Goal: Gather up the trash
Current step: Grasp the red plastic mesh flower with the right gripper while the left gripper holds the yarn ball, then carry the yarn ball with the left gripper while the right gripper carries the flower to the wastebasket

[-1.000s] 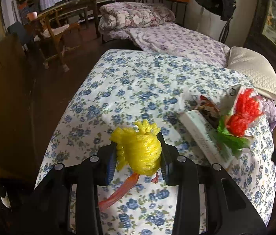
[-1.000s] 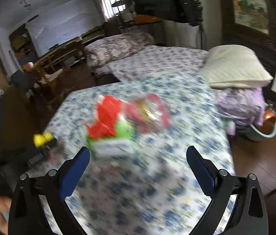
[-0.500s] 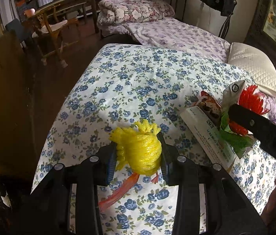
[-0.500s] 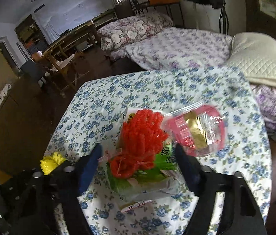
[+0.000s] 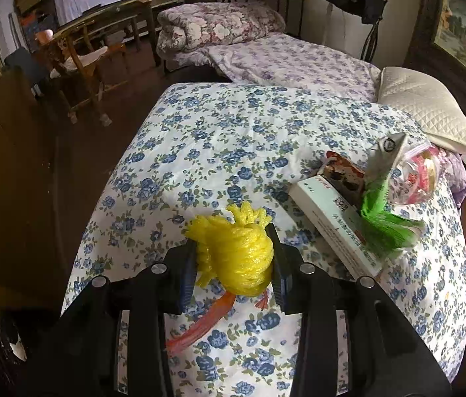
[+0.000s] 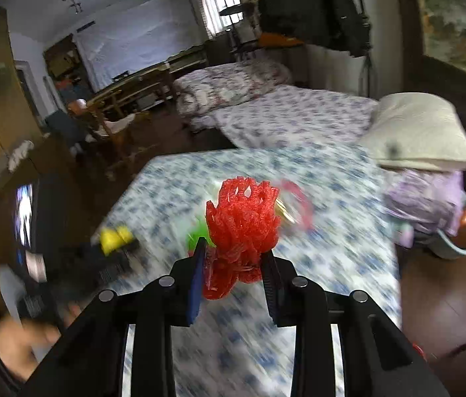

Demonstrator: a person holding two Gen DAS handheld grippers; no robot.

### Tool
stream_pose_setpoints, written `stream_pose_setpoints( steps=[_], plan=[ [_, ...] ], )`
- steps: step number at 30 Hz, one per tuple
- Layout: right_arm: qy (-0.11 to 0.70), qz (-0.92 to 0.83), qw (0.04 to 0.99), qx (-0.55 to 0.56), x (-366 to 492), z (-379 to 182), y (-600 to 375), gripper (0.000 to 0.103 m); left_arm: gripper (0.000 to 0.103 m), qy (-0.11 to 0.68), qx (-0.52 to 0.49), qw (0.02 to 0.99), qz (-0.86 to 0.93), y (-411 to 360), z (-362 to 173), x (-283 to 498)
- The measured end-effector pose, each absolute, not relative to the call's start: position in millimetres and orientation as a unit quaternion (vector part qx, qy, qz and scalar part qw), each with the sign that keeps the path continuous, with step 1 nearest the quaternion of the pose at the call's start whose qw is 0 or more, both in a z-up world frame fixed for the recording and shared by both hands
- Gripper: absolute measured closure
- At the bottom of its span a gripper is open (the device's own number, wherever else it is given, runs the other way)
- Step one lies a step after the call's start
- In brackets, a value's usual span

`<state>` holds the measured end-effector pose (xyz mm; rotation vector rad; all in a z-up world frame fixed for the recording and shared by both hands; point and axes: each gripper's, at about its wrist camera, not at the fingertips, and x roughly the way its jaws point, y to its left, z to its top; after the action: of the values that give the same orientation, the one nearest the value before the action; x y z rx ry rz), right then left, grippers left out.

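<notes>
Left gripper (image 5: 234, 259): jaws clamped on a yellow net wad (image 5: 236, 258), both pads pressing its sides, held above the near end of the floral bed (image 5: 233, 139). An orange strip (image 5: 200, 322) lies on the cover just under the wad.

Right gripper (image 6: 233, 258): jaws closing on a red net wad (image 6: 244, 228), which sits between the pads and bulges out above them. The left pad touches the lower crumpled part, the right pad the side of the main bunch. The wad is lifted clear of the bed; the background is blurred.

More trash on the right half of the bed, seen from the left wrist: a white box (image 5: 335, 221) lying flat, a green net (image 5: 385, 221) resting on its right end, a small brown packet (image 5: 343, 172) at its far end, a grey-white carton (image 5: 386, 155) tilted upright behind the green net, and a clear bag (image 5: 419, 178) with pink and gold contents just right of the carton.

A red blur at the right edge of the left wrist view is likely the red wad; cannot tell for sure.

A white pillow (image 5: 428, 109) sits at the far right corner. A second bed (image 5: 286, 63) with a folded quilt (image 5: 219, 28) stands farther back. A hand (image 6: 21, 337) shows at lower left in the right wrist view, blurred.
</notes>
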<state>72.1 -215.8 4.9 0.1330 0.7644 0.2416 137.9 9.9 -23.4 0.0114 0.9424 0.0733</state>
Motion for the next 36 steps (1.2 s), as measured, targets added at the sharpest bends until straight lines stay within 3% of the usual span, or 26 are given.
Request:
stream_pose_setpoints(
  steps=[3,10,18,36],
  plan=[
    [0.399,0.053,0.915,0.040,55.8,-19.5,-233.3,0.072,0.064,0.456,0.002,0.890,0.019,4.7,-21.3,134.1],
    [0.400,0.005,0.911,0.095,36.9,-53.4,-267.2,0.072,0.064,0.442,0.026,0.896,0.013,-11.7,-12.7,122.0],
    [0.381,0.011,0.922,0.063,25.5,-52.7,-263.4,0.071,0.064,0.432,0.052,0.900,-0.008,-39.8,-7.0,109.8],
    [0.337,-0.010,0.934,0.118,2.9,-32.4,-317.8,0.071,0.065,0.405,0.097,0.902,-0.115,-122.0,-2.3,77.7]
  ],
)
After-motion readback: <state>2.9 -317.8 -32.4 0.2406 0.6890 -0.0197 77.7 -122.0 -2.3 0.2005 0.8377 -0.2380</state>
